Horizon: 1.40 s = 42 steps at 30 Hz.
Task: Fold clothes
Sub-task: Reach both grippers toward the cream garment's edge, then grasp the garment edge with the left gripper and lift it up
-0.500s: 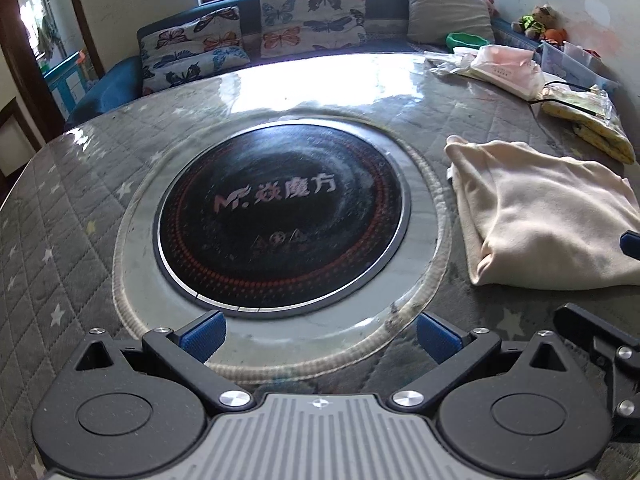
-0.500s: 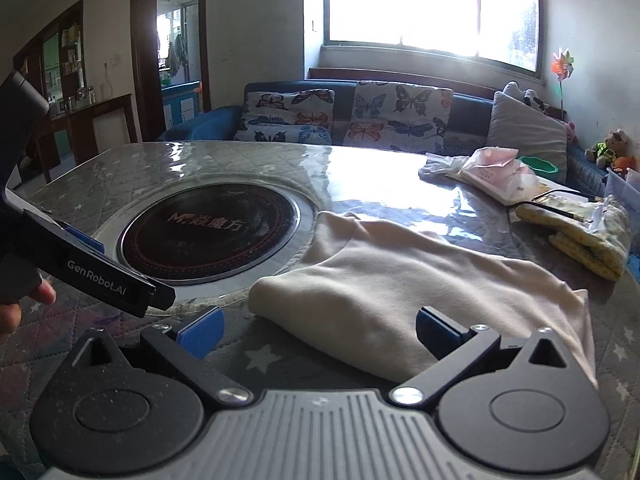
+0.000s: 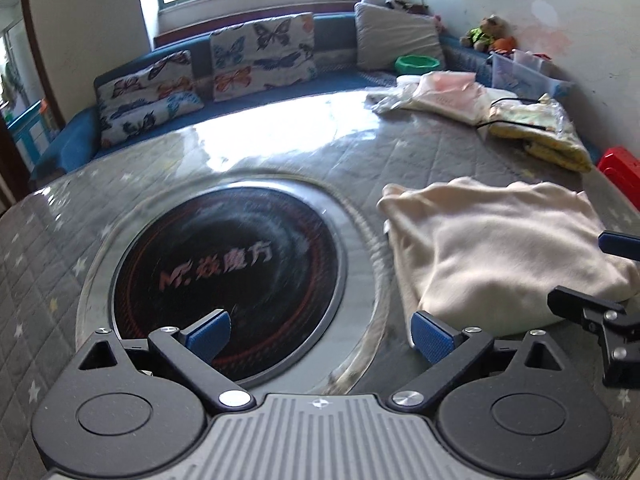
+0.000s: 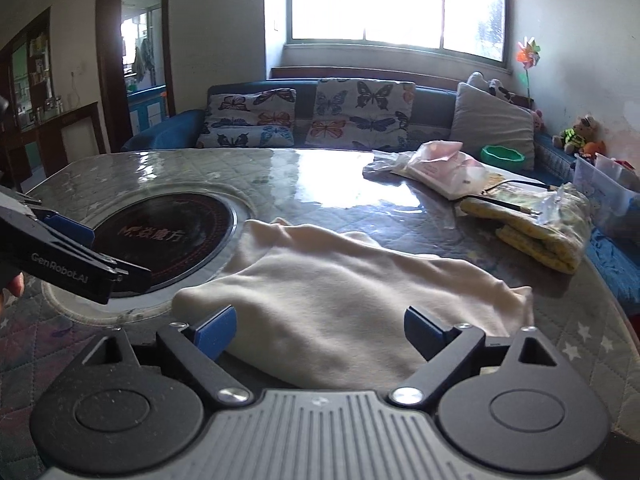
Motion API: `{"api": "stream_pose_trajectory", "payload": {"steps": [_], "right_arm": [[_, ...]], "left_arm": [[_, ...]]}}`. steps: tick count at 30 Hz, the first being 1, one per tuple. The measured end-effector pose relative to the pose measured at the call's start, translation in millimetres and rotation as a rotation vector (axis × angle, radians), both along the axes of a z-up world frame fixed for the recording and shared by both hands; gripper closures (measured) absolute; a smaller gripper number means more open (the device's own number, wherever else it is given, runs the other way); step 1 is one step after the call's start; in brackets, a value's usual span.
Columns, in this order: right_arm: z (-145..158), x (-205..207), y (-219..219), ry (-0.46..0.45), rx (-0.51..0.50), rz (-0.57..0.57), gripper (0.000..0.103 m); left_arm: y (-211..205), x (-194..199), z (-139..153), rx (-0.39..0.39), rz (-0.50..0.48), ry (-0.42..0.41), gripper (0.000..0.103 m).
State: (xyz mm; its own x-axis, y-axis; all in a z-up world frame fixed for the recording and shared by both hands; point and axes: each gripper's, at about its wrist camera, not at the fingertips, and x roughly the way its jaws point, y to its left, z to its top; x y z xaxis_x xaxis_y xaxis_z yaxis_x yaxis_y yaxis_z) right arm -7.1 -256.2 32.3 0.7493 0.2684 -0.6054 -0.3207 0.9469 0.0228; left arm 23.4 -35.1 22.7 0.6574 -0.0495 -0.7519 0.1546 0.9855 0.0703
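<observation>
A cream garment (image 3: 496, 252) lies folded on the round quilted table, right of the black cooktop disc (image 3: 228, 280). In the right wrist view the garment (image 4: 344, 292) fills the middle foreground. My left gripper (image 3: 320, 336) is open and empty, hovering over the disc's near right rim, left of the garment. My right gripper (image 4: 320, 332) is open and empty, just above the garment's near edge. The right gripper shows at the right edge of the left wrist view (image 3: 600, 280). The left gripper shows at the left of the right wrist view (image 4: 72, 252).
Bagged pink cloth (image 4: 440, 164) and a yellow bundle in plastic (image 4: 544, 228) lie at the table's far right. A blue sofa with butterfly cushions (image 4: 312, 120) runs behind the table. A red stool (image 3: 620, 168) stands off the right edge.
Both grippers have tilted upward and lifted slightly, so more of the sofa and window shows. The left gripper has shifted right toward the garment. The garment has not moved.
</observation>
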Motion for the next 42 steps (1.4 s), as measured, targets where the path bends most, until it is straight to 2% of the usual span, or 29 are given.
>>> {"api": "stream_pose_trajectory", "payload": {"steps": [3, 8, 10, 17, 24, 27, 28, 29, 31, 32, 34, 36, 40, 42], "right_arm": [[0, 9, -12, -0.007, -0.007, -0.040, 0.015], [1, 39, -37, 0.008, -0.003, -0.107, 0.028], [-5, 46, -43, 0.005, -0.019, -0.146, 0.030], [-21, 92, -76, 0.056, -0.005, -0.228, 0.043], [-33, 113, -77, 0.094, -0.026, -0.204, 0.050], [-39, 118, -75, 0.118, -0.022, -0.178, 0.066], [-40, 118, -74, 0.121, -0.013, -0.169, 0.076], [-40, 118, -74, 0.121, -0.001, -0.159, 0.085], [-37, 115, -71, 0.102, -0.009, -0.162, 0.096], [-34, 113, -70, 0.088, -0.014, -0.163, 0.097], [-26, 108, -69, 0.055, -0.009, -0.158, 0.099], [-16, 101, -69, 0.019, 0.006, -0.156, 0.099], [15, 80, -69, -0.078, 0.057, -0.138, 0.099], [38, 62, -68, -0.162, 0.078, -0.121, 0.103]], "left_arm": [[-5, 7, 3, -0.010, -0.027, -0.012, 0.010], [-15, 27, 8, -0.023, -0.060, -0.020, 0.028], [-21, 36, 7, -0.024, -0.078, -0.025, 0.031], [-41, 67, 3, -0.001, -0.124, -0.047, 0.032], [-54, 94, -11, 0.015, -0.142, -0.031, 0.031], [-58, 103, -20, 0.017, -0.149, -0.009, 0.031], [-59, 104, -24, 0.007, -0.156, 0.005, 0.036], [-59, 106, -28, -0.003, -0.162, 0.020, 0.050], [-59, 105, -28, -0.030, -0.183, 0.025, 0.066], [-59, 104, -26, -0.037, -0.189, 0.018, 0.079], [-58, 101, -22, -0.053, -0.201, 0.005, 0.091], [-58, 99, -18, -0.068, -0.213, -0.009, 0.095], [-54, 87, 1, -0.109, -0.221, -0.059, 0.096], [-51, 82, 14, -0.135, -0.224, -0.087, 0.096]]}}
